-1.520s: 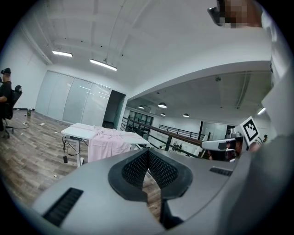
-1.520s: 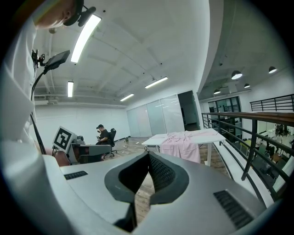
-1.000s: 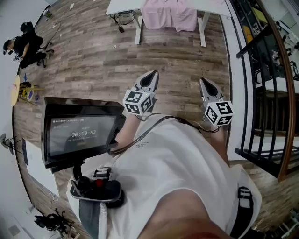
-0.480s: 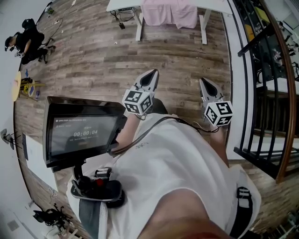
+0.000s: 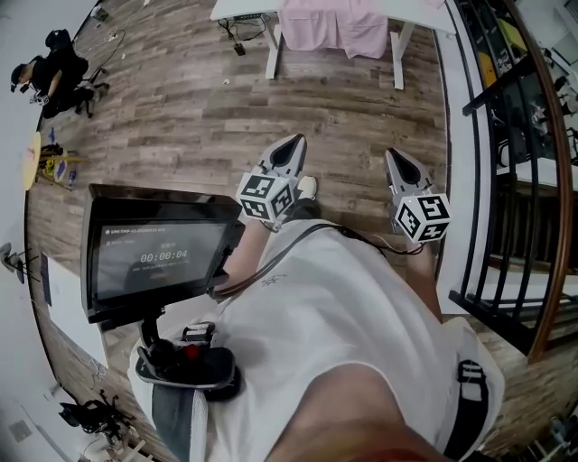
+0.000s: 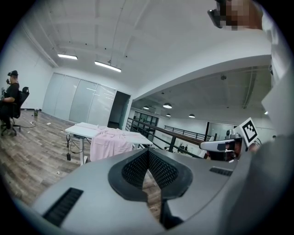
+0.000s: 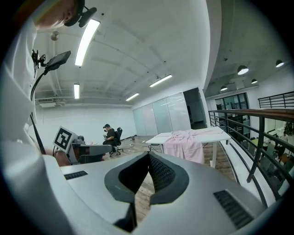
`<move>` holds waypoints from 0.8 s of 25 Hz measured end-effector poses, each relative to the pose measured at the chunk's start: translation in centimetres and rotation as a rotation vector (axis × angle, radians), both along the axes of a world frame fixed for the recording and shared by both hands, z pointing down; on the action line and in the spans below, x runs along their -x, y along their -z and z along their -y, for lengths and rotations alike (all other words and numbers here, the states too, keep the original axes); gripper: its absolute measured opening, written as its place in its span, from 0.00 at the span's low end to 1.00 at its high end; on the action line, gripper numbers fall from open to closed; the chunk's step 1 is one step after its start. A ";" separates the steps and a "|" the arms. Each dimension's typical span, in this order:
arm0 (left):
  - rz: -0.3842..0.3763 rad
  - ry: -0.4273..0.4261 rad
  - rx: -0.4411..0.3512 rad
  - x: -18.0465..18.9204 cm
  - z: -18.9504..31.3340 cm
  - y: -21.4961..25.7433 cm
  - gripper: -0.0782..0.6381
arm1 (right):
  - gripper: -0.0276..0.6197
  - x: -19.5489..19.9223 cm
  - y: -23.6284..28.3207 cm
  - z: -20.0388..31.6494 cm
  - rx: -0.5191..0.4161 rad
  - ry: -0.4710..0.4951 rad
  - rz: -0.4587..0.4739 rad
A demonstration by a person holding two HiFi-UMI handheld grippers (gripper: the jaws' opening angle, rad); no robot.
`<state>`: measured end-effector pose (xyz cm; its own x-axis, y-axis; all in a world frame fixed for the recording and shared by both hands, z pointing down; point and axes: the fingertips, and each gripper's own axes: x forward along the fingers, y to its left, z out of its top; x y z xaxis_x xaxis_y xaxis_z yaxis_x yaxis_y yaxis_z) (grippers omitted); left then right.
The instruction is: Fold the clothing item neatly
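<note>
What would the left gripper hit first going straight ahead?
Nothing nearby: the left gripper points over floor. Roughly in line, far off, is the table draped with the pink garment, though depth is unclear.

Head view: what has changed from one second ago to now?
A white shoe has come forward beside the left gripper; the timer on the screen advanced. Both it and the right gripper stayed shut and empty; the pink garment still lies on the table.
</note>
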<state>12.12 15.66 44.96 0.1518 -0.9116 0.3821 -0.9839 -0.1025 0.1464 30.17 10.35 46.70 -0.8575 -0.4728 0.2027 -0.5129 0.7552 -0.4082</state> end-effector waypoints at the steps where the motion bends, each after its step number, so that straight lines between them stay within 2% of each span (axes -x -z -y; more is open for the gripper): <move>1: 0.000 -0.003 0.000 -0.1 0.0 0.0 0.11 | 0.05 -0.1 0.0 -0.1 0.000 -0.004 0.001; 6: -0.013 -0.013 0.004 1.1 1.7 -0.5 0.11 | 0.05 1.0 -0.3 1.0 0.010 -0.020 -0.003; 11: -0.045 -0.022 0.024 4.9 6.1 -2.1 0.11 | 0.05 4.4 -1.5 5.4 0.026 -0.040 -0.032; 20: -0.047 -0.090 0.013 7.8 12.5 -2.3 0.11 | 0.05 7.4 -1.5 10.9 0.011 -0.087 -0.041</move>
